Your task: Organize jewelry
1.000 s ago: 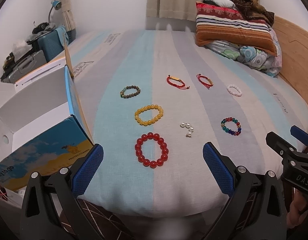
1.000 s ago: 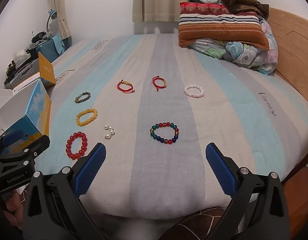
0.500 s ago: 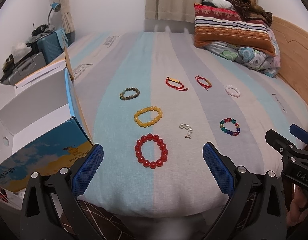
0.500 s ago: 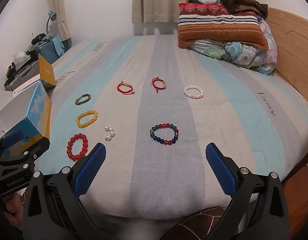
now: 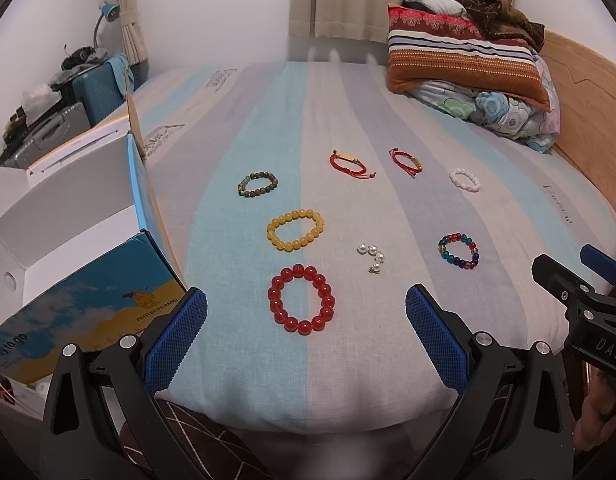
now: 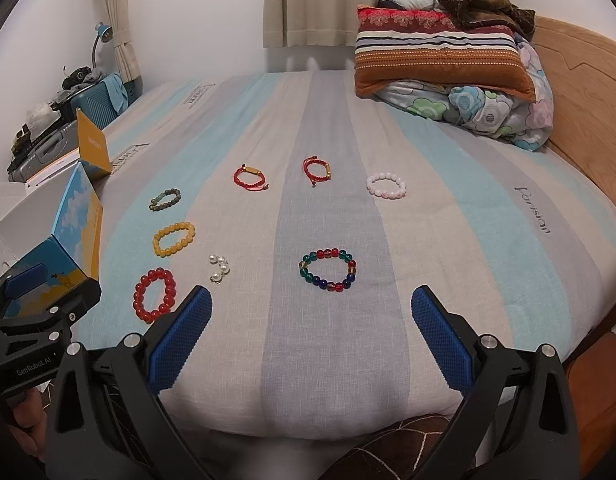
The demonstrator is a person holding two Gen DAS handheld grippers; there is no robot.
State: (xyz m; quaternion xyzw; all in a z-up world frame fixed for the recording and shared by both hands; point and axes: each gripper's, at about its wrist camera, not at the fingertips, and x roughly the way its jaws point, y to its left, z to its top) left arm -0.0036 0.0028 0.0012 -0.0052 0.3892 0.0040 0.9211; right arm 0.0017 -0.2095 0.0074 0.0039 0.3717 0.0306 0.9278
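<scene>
Left wrist view: left tool (image 5: 306,312) wide open, nothing held; hovers low at the near edge of the bed (image 5: 388,380); red bead bracelet (image 5: 301,298) lies right between its blue pads, yellow bead bracelet (image 5: 295,229) just beyond, dark bead bracelet (image 5: 257,183) further back; pearl earrings (image 5: 371,255) in a loose cluster to the right; open box (image 5: 68,248) sits at the left edge, looks empty inside; right tool (image 5: 584,300) visible at far right.

Right wrist view: right tool (image 6: 310,316) also wide open and empty; multicolour bead bracelet (image 6: 327,269) just ahead of its gap; back row is 2 red cord bracelets (image 6: 250,177) (image 6: 317,167) and a white bead bracelet (image 6: 386,186); all apart, none touching.

Change vs 1 s ago: nearly none; both views drifted slightly, the pieces have not moved and both tools stayed spread; so 0 of 8 items stowed.

Judgement: still lining up; red bracelet looks like left's first pick, box the likely drop.
</scene>
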